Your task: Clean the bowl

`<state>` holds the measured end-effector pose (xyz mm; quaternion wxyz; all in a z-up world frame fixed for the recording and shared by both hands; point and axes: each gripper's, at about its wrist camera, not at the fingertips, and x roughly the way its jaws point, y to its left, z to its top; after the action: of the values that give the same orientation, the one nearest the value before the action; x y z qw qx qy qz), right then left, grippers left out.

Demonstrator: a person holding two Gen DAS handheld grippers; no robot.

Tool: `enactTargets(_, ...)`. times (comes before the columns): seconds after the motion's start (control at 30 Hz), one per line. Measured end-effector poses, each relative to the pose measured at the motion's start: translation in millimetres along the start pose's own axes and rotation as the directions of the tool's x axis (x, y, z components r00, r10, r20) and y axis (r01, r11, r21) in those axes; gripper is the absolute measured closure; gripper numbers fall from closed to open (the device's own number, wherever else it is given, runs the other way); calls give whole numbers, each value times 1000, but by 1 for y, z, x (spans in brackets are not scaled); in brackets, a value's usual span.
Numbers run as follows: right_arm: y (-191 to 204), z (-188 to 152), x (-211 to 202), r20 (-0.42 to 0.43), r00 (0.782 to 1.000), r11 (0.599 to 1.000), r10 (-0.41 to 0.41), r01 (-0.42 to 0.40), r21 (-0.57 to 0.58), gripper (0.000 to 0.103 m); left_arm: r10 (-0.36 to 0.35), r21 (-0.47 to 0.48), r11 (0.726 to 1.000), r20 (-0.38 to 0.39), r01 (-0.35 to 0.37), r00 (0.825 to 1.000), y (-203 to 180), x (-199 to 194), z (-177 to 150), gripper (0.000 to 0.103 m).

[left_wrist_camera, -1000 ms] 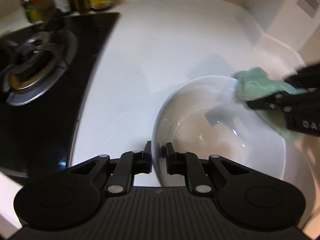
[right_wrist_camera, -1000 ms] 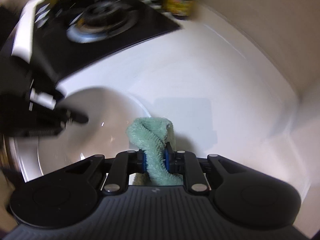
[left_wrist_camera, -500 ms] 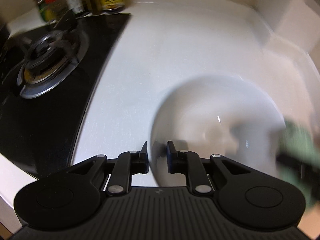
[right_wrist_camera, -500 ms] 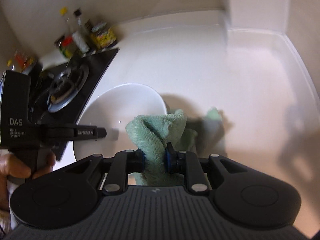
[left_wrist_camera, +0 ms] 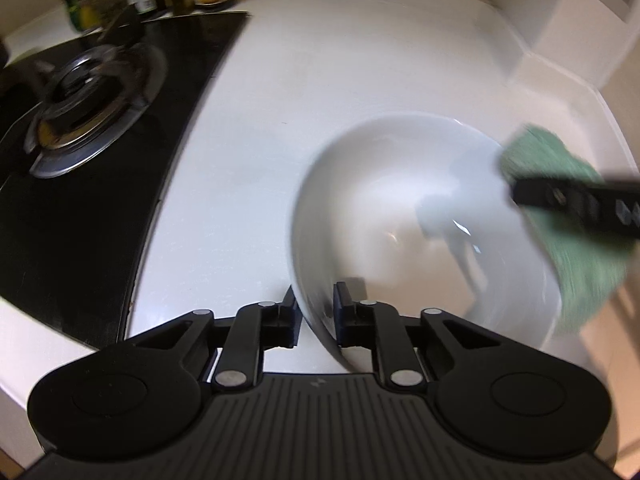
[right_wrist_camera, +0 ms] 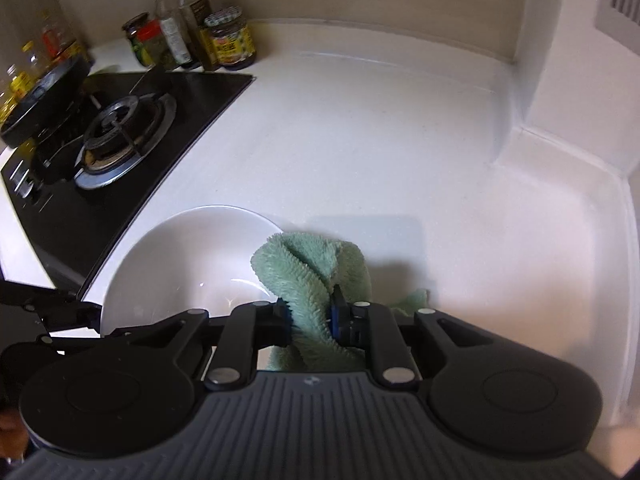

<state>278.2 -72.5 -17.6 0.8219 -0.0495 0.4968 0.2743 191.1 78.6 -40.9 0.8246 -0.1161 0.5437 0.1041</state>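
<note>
Left gripper (left_wrist_camera: 315, 312) straddles near rim of bowl (left_wrist_camera: 400, 184), jaws just closed in, pinching the rim. Right gripper (right_wrist_camera: 310, 316) clamped on green cloth (right_wrist_camera: 308, 268), at the bowl's right edge. Bowl sits on white counter (right_wrist_camera: 360, 140); stove (right_wrist_camera: 116, 136) left, jars (right_wrist_camera: 228, 40) at back.

Left gripper (left_wrist_camera: 315, 312) angled steeply down, jaws just closing in on a bowl rim (left_wrist_camera: 308, 300) set between them. Right gripper (right_wrist_camera: 310, 320) also tilted downward — jaws narrowing, clamped on a green cloth (right_wrist_camera: 308, 276) — reaching in from the right.
</note>
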Motion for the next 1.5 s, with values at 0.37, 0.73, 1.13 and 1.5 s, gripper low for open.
enactTargets(0.37,10,-85,-44,143,990,950,1,-46,309,87,16,-64,998,7,-15,1000,-3,-4,-1,90)
enactTargets(0.73,-11,-101,-60,65,998,996,-15,9,93,64,-2,-37,999,-5,2,1000,0,-2,1,90)
enactTargets(1.13,30,-127,-1,89,990,987,-106,115,-110,70,-1,18,1000,-6,2,1000,-2,-1,0,89)
enactTargets(1.5,15,-86,-1,145,990,796,-1,88,-599,90,10,69,998,-6,-9,1000,-7,-1,0,87)
